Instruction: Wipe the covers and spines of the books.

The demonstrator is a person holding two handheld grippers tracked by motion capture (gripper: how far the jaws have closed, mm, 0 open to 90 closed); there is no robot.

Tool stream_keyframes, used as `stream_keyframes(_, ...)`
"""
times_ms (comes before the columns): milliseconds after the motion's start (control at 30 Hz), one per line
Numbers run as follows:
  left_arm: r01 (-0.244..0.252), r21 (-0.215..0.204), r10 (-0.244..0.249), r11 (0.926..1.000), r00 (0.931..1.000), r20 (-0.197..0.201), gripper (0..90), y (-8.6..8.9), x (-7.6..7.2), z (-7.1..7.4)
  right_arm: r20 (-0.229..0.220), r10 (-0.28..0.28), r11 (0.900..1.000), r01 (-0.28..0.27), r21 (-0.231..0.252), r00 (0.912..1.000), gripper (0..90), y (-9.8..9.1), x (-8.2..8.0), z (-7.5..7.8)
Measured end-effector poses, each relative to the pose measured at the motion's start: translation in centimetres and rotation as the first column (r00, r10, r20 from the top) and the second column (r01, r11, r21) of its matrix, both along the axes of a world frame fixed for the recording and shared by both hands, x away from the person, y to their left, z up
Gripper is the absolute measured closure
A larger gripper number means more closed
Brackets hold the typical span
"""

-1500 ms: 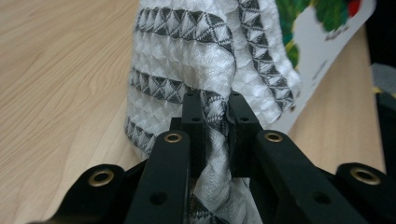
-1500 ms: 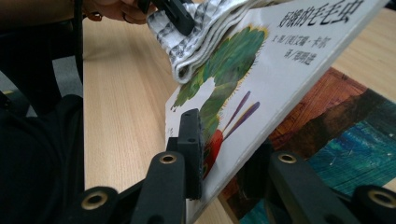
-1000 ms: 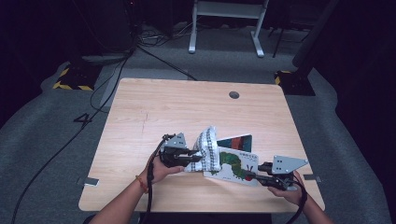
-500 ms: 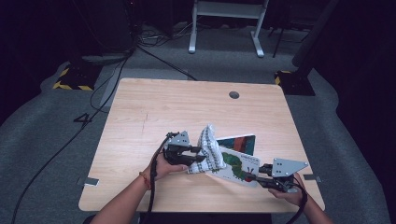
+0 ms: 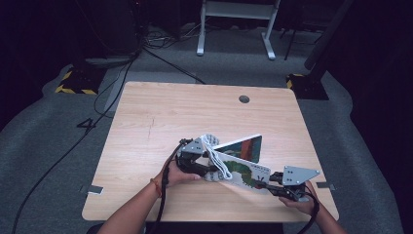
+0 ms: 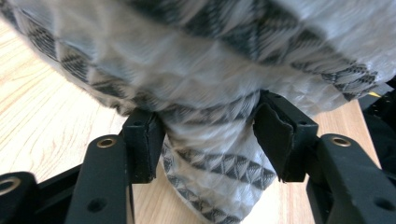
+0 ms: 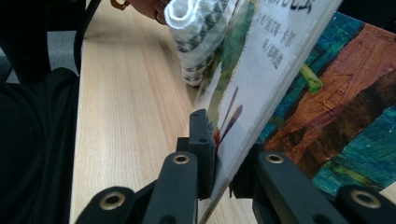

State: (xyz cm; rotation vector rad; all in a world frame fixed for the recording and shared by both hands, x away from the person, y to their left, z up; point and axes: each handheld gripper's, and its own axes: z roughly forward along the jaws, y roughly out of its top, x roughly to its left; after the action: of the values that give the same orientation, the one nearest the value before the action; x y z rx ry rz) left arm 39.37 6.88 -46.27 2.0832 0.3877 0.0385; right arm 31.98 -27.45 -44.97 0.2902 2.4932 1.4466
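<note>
Table (image 5: 146, 117) edge first, the near one: both my hands sit just inside it, my right gripper (image 5: 272, 179) close to the near right corner, my left gripper (image 5: 207, 168) nearer the middle of that edge. Little room behind me, then; the whole far half of the wood lies bare, out to the small round hole (image 5: 244, 99) by the far edge, and the left side is open too.

Between my hands, the book (image 5: 243, 168): a picture book with a white cover and a green caterpillar on it, spread open, its cover lifted off the page beneath. My right gripper (image 7: 223, 179) is clamped on the lower edge of that cover, one jaw on each face, holding it tilted up. Under it shows a page painted in blue, brown and green blocks.

Over the cover's left end hangs the cloth (image 5: 214, 153), white waffle weave with grey zigzag bands, bunched and folded. In the left gripper view the cloth (image 6: 210, 93) bulges right across, and a fold of it drops between the jaws of my left gripper (image 6: 208, 140). Those jaws have just been opening; they stand about halfway apart, pads beside the fold, not pinching it.
</note>
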Motion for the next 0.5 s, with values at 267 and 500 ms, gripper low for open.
stream_keyframes(267, 0.02, -0.039, -0.021, 0.999, 0.9994, -0.027, 47.9, 0.07, 0.67, -0.38, -0.015, -0.002, 1.0, 0.002, 0.005, 0.9999, 82.7, -0.2, 0.33, -0.2)
stream_keyframes(500, 0.057, -0.031, -0.057, 0.9979, 0.9983, 0.009, 57.3, 0.12, 0.33, -0.21, -0.02, -0.029, 0.999, 0.029, -0.033, 0.9994, 81.7, -0.56, 0.89, -0.99)
